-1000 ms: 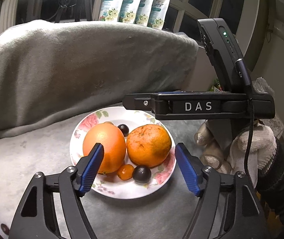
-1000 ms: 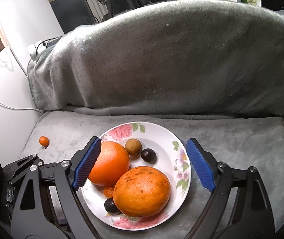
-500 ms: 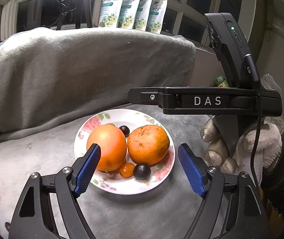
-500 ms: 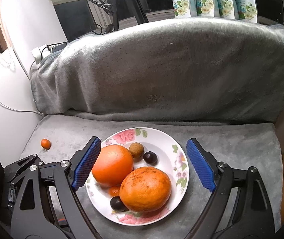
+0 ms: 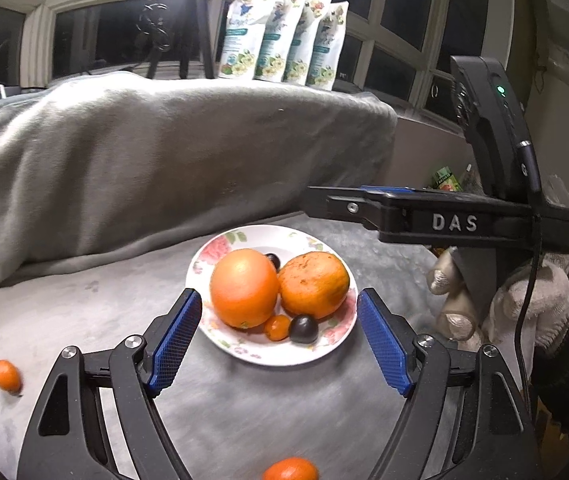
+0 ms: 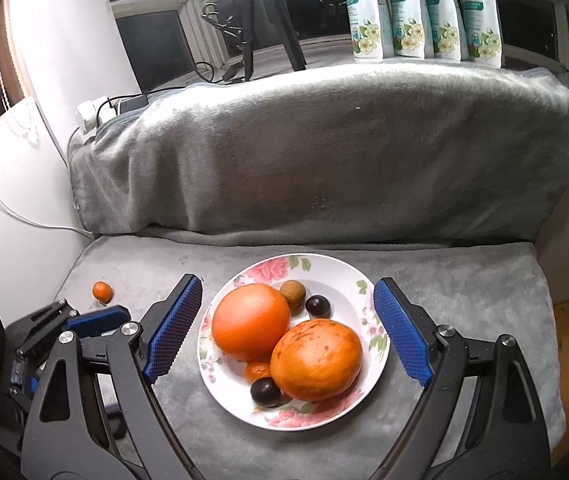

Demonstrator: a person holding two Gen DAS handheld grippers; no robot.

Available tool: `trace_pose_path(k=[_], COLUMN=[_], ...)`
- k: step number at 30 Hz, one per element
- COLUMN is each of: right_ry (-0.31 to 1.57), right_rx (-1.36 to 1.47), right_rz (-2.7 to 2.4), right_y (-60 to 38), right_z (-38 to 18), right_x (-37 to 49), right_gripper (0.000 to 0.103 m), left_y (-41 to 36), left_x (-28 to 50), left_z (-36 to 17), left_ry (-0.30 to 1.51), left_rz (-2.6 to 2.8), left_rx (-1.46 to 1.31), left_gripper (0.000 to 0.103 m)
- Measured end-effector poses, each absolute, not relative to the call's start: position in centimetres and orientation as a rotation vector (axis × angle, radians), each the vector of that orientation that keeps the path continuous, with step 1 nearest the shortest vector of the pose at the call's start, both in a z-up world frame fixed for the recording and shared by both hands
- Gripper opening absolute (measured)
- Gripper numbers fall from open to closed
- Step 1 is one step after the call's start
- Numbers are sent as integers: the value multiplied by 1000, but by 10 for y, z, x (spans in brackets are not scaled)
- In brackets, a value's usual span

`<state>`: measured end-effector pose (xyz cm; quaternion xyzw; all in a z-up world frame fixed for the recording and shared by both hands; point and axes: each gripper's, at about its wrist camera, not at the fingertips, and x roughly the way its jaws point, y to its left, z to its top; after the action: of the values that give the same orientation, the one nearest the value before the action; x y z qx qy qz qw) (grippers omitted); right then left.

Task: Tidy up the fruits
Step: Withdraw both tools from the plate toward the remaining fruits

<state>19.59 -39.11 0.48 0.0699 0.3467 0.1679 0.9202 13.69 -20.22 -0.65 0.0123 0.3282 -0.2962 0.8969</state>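
A floral white plate point(image 5: 316, 354) point(image 6: 348, 276) rests on the grey sofa seat. On it lie a smooth orange point(image 5: 243, 288) point(image 6: 250, 327), a rough-skinned orange point(image 5: 313, 285) point(image 6: 316, 359), a small kumquat point(image 5: 277, 327) point(image 6: 256, 371), two dark plums point(image 5: 303, 329) point(image 6: 318, 305) and a brown longan point(image 6: 293, 293). My left gripper point(image 5: 279, 334) stands open in front of the plate, holding nothing. My right gripper point(image 6: 287, 330) is open too, hanging above the plate with nothing between its pads. Two loose kumquats point(image 5: 6, 376) point(image 5: 290, 470) lie on the seat; the right wrist view shows one kumquat point(image 6: 102, 291).
A grey blanket point(image 6: 324, 152) drapes the sofa back behind the plate. Several floral pouches point(image 5: 284, 36) and a tripod point(image 6: 260, 20) stand on the sill beyond. A gloved hand point(image 5: 524, 304) holds the right gripper's body at the right of the left wrist view.
Both grippers have pulled back and risen, so the plate looks smaller and farther. A second loose kumquat has come into view at the bottom edge of the left wrist view.
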Motion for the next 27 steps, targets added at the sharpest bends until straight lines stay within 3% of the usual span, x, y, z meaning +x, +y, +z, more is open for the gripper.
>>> trace_pose_path(k=[27], right_ry=[642], right_rx=[46], right_rz=[469], right_y=[-281], right_z=[26], right_x=[120], right_gripper=[90], left_y=[-50], left_x=[128], left_z=[-20], left_ry=[670], left_rz=[-334], left_rx=[-66], left_gripper=[80])
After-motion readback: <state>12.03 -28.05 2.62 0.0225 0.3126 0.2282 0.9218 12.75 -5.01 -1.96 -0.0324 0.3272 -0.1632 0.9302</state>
